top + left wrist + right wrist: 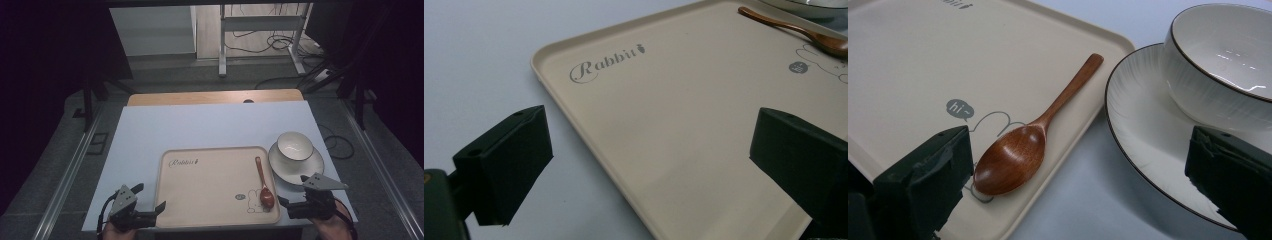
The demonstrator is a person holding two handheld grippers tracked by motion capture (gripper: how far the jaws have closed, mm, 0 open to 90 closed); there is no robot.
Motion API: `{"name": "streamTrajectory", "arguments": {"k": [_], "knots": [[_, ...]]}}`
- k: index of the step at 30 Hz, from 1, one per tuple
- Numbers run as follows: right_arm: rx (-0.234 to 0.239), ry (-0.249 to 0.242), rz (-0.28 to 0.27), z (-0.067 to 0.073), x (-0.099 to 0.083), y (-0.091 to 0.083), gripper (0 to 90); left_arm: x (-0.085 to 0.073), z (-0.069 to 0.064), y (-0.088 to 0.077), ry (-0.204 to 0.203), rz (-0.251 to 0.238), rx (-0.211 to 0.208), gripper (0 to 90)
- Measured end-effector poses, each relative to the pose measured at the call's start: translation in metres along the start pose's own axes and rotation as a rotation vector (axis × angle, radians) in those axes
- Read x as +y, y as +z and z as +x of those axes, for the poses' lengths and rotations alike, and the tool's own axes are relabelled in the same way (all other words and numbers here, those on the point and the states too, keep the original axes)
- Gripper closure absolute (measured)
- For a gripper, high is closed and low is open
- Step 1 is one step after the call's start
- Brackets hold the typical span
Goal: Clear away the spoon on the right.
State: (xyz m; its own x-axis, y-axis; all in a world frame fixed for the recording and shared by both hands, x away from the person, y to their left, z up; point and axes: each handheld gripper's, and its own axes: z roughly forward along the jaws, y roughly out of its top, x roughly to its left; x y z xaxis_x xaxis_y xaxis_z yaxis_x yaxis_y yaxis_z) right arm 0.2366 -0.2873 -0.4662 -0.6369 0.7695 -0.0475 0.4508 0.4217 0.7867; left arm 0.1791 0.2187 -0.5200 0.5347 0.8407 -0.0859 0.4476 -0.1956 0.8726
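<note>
Hovering at the near edge of the worktop (150, 130), you are holding both tongs wide open and empty. The left tongs (152, 214) are sitting at the tray's (210, 200) near left corner, one jaw over the white surface and one over the tray floor. The right tongs (292, 206) are pointing in between the tray's near right corner and the plate (315, 167).

The spoon (263, 184) is lying on the tray along its right rim, bowl toward you, handle pointing away; the bowl (295, 146) is resting on the plate just beside the tray. Nothing is being gripped yet, so the work is looking barely begun.

The tray's raised lip is running close by the spoon, and the plate rim is crowding the right tongs, while the tray's left and middle are lying open.
</note>
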Motion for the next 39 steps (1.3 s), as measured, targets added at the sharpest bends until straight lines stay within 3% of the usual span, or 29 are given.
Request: {"name": "streamTrajectory", "arguments": {"k": [39], "knots": [[-0.053,0.081,-0.028,-0.014,-0.031,-0.027,0.0,0.0,0.001,0.0,-0.002,-0.003,0.004,3.2]]}}
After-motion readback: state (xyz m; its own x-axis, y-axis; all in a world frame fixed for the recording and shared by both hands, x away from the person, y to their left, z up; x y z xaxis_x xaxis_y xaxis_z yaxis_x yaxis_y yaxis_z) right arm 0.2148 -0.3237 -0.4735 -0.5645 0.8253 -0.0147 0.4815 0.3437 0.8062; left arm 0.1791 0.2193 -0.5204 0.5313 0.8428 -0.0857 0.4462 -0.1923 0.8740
